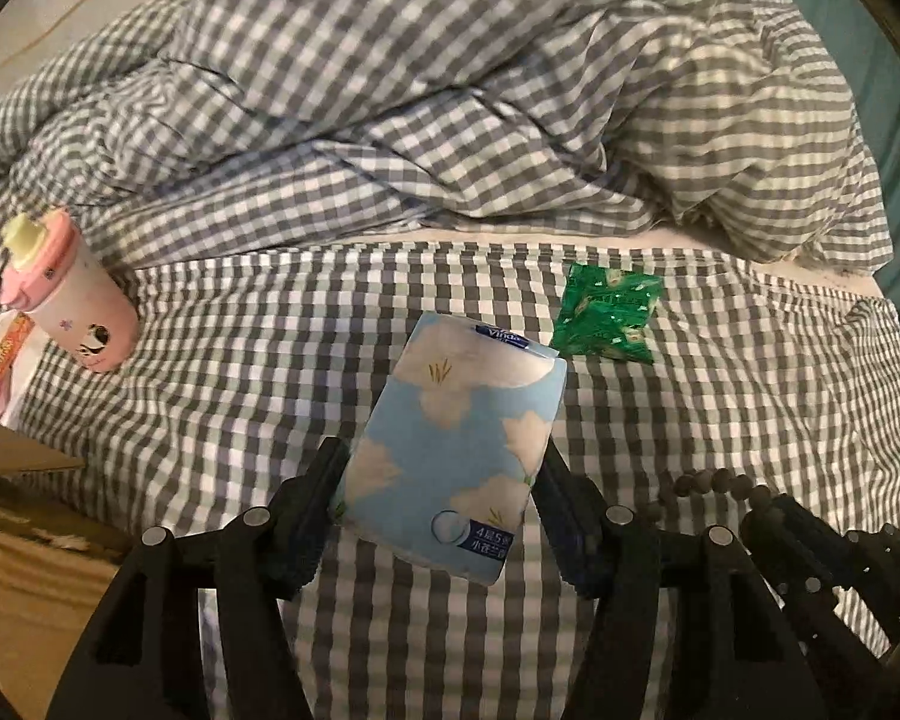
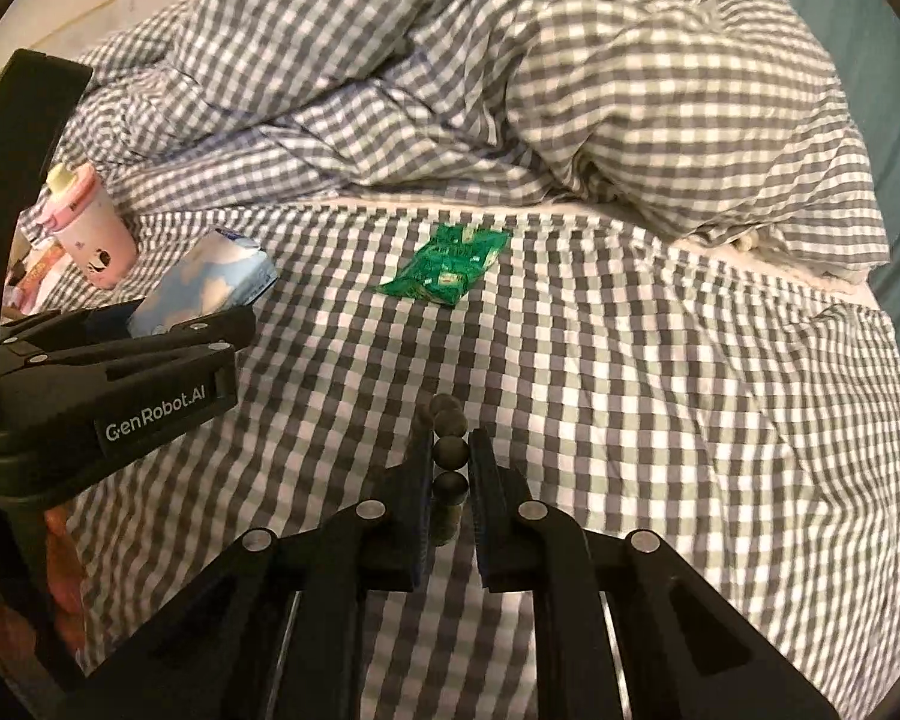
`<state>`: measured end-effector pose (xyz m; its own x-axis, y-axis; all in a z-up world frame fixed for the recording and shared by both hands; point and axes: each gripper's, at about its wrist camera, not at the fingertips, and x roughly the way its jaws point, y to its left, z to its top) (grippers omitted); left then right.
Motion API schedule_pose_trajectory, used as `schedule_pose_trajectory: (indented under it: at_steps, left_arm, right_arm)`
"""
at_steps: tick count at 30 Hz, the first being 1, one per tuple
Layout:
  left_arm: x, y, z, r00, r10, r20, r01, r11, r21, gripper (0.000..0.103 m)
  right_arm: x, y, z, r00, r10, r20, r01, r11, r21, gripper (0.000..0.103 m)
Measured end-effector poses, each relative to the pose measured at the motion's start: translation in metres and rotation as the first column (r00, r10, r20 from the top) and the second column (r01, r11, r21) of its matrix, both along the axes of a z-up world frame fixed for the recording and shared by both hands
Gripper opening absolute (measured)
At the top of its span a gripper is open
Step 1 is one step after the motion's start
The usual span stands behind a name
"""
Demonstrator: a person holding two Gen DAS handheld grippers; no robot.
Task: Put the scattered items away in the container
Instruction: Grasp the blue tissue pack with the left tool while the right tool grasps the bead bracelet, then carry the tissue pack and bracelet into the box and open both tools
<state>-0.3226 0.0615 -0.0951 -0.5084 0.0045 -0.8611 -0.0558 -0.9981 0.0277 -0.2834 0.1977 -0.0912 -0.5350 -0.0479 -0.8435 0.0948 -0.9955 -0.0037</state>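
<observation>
Left gripper (image 1: pixel 441 510) clamped on a tissue pack (image 1: pixel 459 450), one finger pressed to each long side near the pack's near end. Pack's long axis running away from the wrist camera and leaning slightly right, the end with the brand strip pointing toward the heaped duvet (image 1: pixel 450 90), the end with the printed label nearest the camera. Held just over the checked sheet (image 1: pixel 240 390); whether touching it or lifted clear, cannot tell. From the right wrist view, same pack (image 2: pixel 210 285) seen side-on at far left, poking out beyond the left gripper (image 2: pixel 168 330).

Right gripper (image 2: pixel 453 468) nearly closed around a bead string (image 2: pixel 449 468), dark round beads lined up in the narrow gap between the fingers. String's long axis straight ahead along the fingers, its far beads sticking out past the tips toward a green packet (image 2: pixel 444 267). In the left wrist view, same beads (image 1: pixel 705 486) curving along the top of the right gripper (image 1: pixel 810 540) at lower right.

Green packet (image 1: pixel 609 318) flat on the sheet, just beyond the pack's far right corner, long axis slanting.

Pink cup (image 1: pixel 69 294) on its side at left, lid end pointing up-left, base toward the middle of the bed. Beside it, at the frame's left edge, a cardboard box (image 1: pixel 12 450) with a few colourful items showing inside.
</observation>
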Motion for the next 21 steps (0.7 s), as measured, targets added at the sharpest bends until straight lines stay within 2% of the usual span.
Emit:
schedule_pose_trajectory:
  at_steps: [13, 21]
  left_arm:
    - [0.062, -0.014, 0.054, 0.997, 0.018, -0.069, -0.017, 1.000, 0.009, 0.062]
    - [0.115, -0.036, 0.085, 0.994, 0.036, -0.104, -0.033, 0.999, 0.035, 0.063]
  right_arm:
    - [0.062, 0.012, 0.060, 0.996, -0.017, -0.086, 0.013, 0.999, -0.041, 0.011]
    - [0.108, -0.012, 0.090, 0.990, 0.018, -0.138, -0.022, 0.999, -0.024, 0.011]
